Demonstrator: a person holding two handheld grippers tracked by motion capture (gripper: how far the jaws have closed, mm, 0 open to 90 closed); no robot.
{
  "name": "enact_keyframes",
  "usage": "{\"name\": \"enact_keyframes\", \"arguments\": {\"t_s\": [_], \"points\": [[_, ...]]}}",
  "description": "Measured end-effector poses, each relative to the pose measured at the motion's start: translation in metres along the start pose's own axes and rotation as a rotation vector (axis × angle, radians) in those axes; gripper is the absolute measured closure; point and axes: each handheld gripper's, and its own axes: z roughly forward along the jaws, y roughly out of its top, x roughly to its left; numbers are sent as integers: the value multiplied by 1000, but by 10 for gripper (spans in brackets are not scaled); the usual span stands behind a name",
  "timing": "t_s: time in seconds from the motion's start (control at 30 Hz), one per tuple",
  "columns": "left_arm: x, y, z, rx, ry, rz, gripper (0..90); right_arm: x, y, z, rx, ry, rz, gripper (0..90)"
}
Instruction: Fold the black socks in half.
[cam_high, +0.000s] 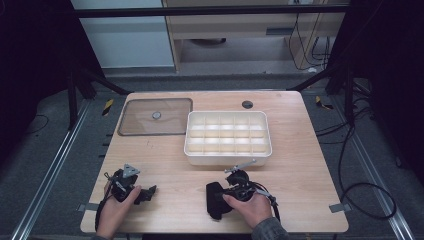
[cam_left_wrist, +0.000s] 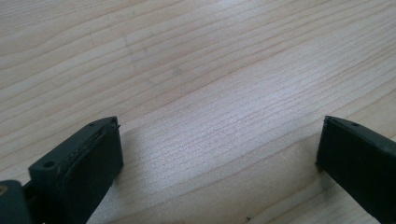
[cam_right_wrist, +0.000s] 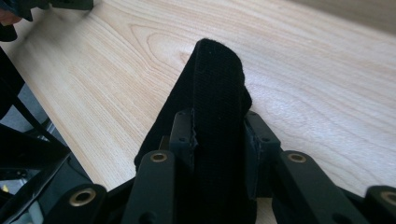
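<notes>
1. High view: the right gripper (cam_high: 216, 199) sits at the near edge of the table (cam_high: 310, 190) with a black folded cloth (cam_high: 215, 200) in its jaws, just in front of the white divided tray (cam_high: 228, 137). The left gripper (cam_high: 146, 193) rests near the front-left of the table, holding nothing. A clear lid (cam_high: 156, 116) lies flat behind it, beside the tray. The risk I see from up here is that the cloth is close to the table's front edge, so if the grip lets go it could slide off onto the floor.

2. Left gripper view: the jaws stand wide apart over bare wood (cam_left_wrist: 201, 93), with nothing between them. This tool is too far off to catch the cloth should the other one slip.

3. Right gripper view: both pads are pressed against the black folded cloth (cam_right_wrist: 217, 102), which stands up between them in a soft hump. The jaws are closed in on it, pinching the sides. The trouble here is that the fabric is thick and springy, and the pinch catches only part of the bundle. Lifting it could let the fold open and a loose end drag, or snag on the tray's wall.

4. Writing and labels: I can read no brand, label or lettering in any view.
</notes>
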Motion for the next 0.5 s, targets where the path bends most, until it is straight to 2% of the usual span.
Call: {"name": "enact_keyframes", "arguments": {"t_s": [0.07,0.1,0.2,0.27,0.37,0.5], "points": [[0,0,0,-1,-2,-3,0,0,0,-5,-5,-10,-3,692],[0,0,0,-1,-2,-3,0,0,1,-8,-14,-22,-20,692],[1,0,0,-2,-2,3,0,-2,3,-20,-36,-33,-21,691],[1,-1,1,-18,0,-12,0,-3,5,-30,-52,-49,-33,691],[4,-2,1,-26,1,-2,0,-6,7,-44,-67,-75,-33,691],[5,-3,1,-39,0,2,0,-10,11,-59,-81,-105,-55,690]]}}
